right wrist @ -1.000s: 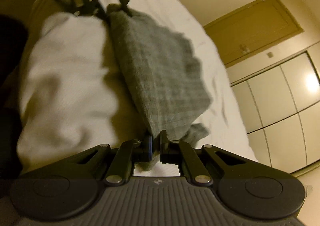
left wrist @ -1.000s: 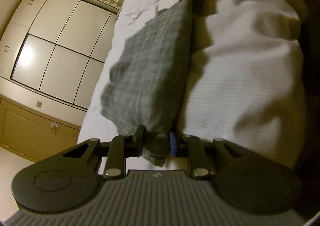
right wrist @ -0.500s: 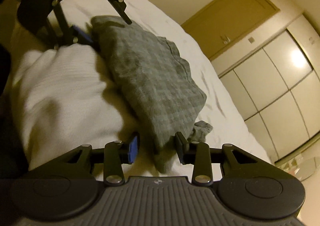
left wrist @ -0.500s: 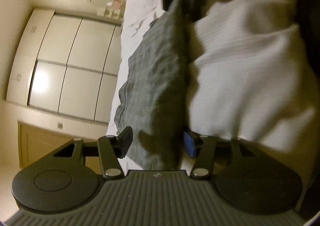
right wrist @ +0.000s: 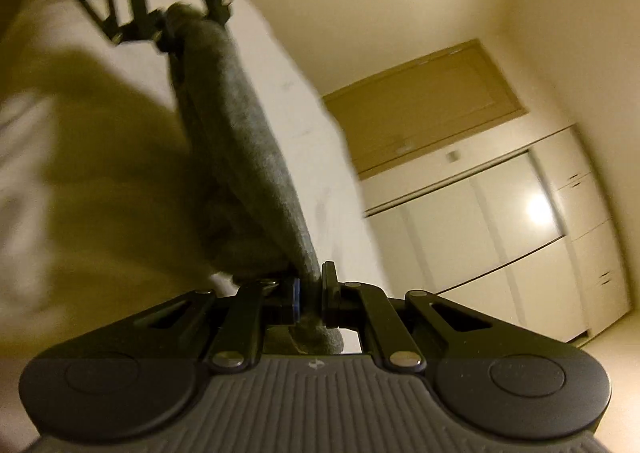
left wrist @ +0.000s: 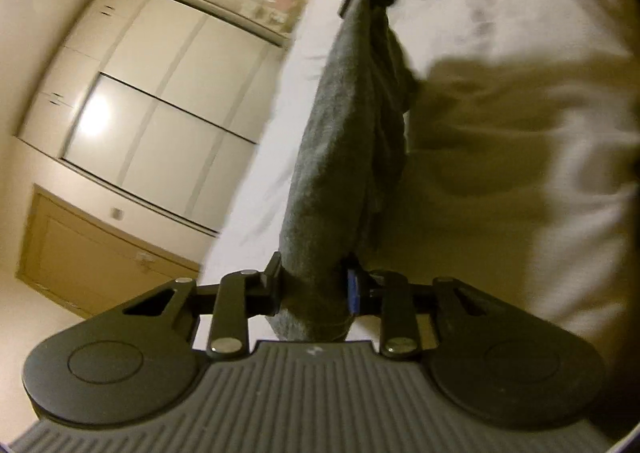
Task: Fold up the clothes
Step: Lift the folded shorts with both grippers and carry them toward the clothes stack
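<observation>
Grey garment (left wrist: 340,157) is strung lengthwise between the two grippers, above the white bed (left wrist: 520,101). Left gripper (left wrist: 312,289) is partly closed, its fingers clamped on a thick bunch at one end. Right gripper (right wrist: 310,293) is nearly closed on the other end. Long axis runs gripper to gripper, so neither is nearer. Frames are motion-blurred; the cloth seems doubled along its length. Wardrobe (left wrist: 160,101) is seen at far left.
</observation>
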